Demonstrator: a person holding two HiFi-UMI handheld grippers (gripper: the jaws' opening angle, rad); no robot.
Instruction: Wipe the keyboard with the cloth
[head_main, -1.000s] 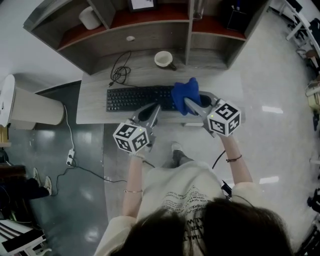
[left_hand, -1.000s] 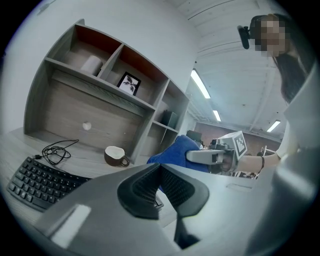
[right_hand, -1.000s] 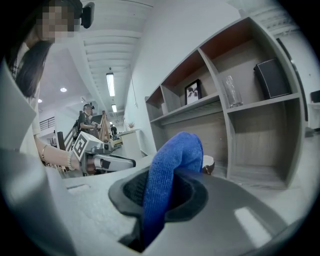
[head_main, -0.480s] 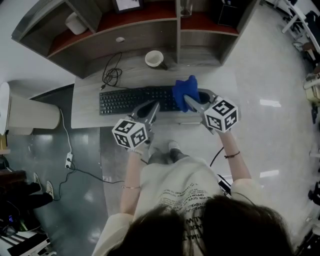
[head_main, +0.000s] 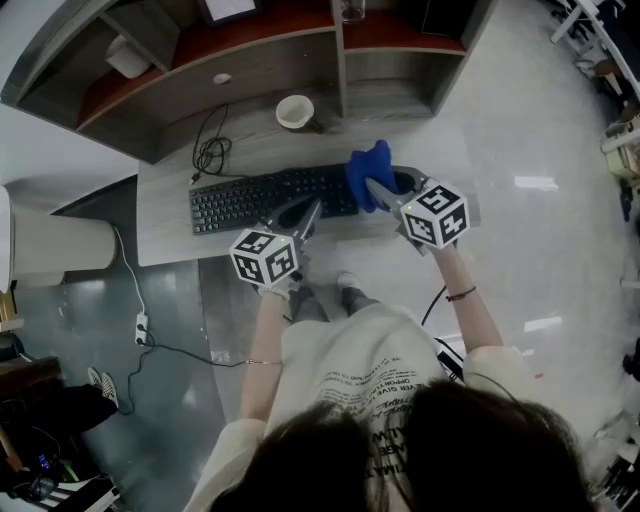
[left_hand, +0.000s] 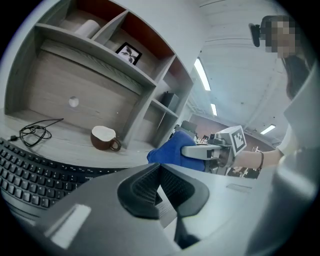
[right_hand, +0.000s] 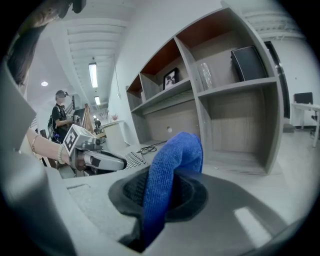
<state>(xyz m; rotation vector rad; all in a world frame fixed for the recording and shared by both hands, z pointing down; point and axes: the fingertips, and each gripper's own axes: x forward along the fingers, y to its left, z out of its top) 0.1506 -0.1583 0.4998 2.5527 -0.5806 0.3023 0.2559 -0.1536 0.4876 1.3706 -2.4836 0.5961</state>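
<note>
Flat black keyboard (head_main: 255, 198) sits along the grey wood-grain desk's (head_main: 165, 225) front edge. Left gripper's (head_main: 308, 213) ribbed jaws are pinched together, nothing in them. Right gripper (head_main: 375, 188) clamps the fuzzy blue cloth (head_main: 365, 165), bunched over the keyboard's right end.

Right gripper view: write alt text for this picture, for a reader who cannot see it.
A blue cloth is clamped between the jaws of the right gripper and fills the foreground. Behind it a grey shelf unit stands on the desk. At left, the left gripper is held near the keyboard.
</note>
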